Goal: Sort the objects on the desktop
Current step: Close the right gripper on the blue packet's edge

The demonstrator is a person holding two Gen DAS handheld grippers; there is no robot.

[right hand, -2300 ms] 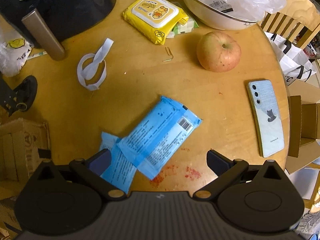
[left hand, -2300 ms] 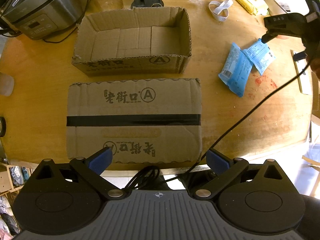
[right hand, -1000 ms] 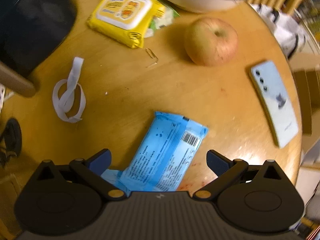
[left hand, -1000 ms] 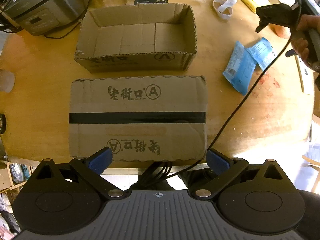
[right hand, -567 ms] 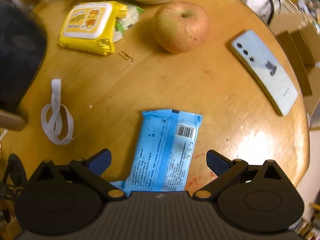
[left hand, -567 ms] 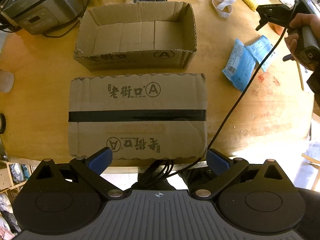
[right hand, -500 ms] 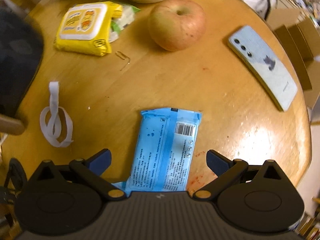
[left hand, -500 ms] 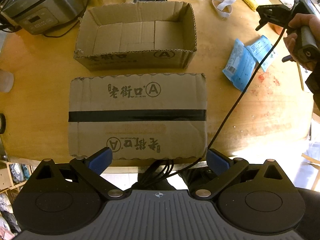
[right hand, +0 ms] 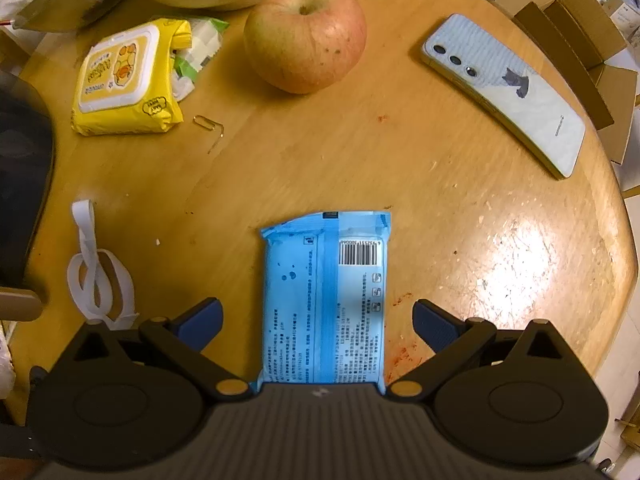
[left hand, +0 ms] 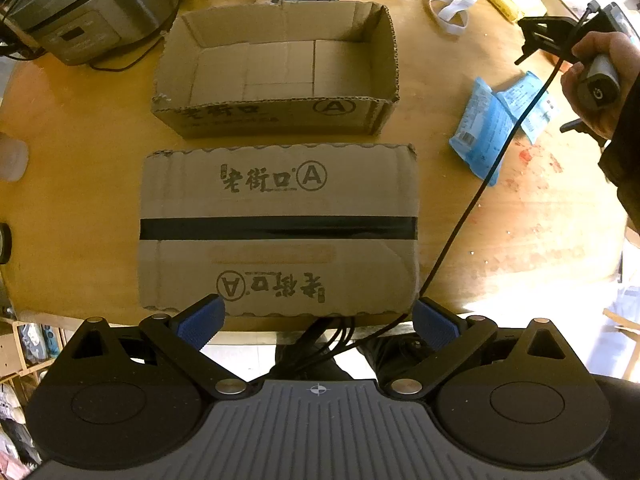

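Note:
A blue tissue pack [right hand: 324, 300] lies flat on the round wooden table, lined up between the blue pads of my right gripper [right hand: 316, 322], which is open above it. In the left wrist view two blue packs [left hand: 486, 128] overlap at the right, under a hand holding the right gripper [left hand: 536, 40]. An open cardboard box [left hand: 276, 68] stands at the back centre, with nothing visible inside. A flattened cardboard lid [left hand: 278, 228] lies in front of it. My left gripper [left hand: 318, 320] hangs open over the table's near edge, holding nothing.
An apple [right hand: 306, 36], a yellow wipes pack [right hand: 124, 80], a phone [right hand: 506, 92], a paper clip [right hand: 208, 124] and a white strap loop [right hand: 96, 268] lie around the blue pack. A rice cooker [left hand: 84, 4] stands at the back left. A black cable [left hand: 480, 184] crosses the table.
My right gripper has swung round and come closer, so the blue pack now lies straight between its open fingers. The left gripper has barely moved.

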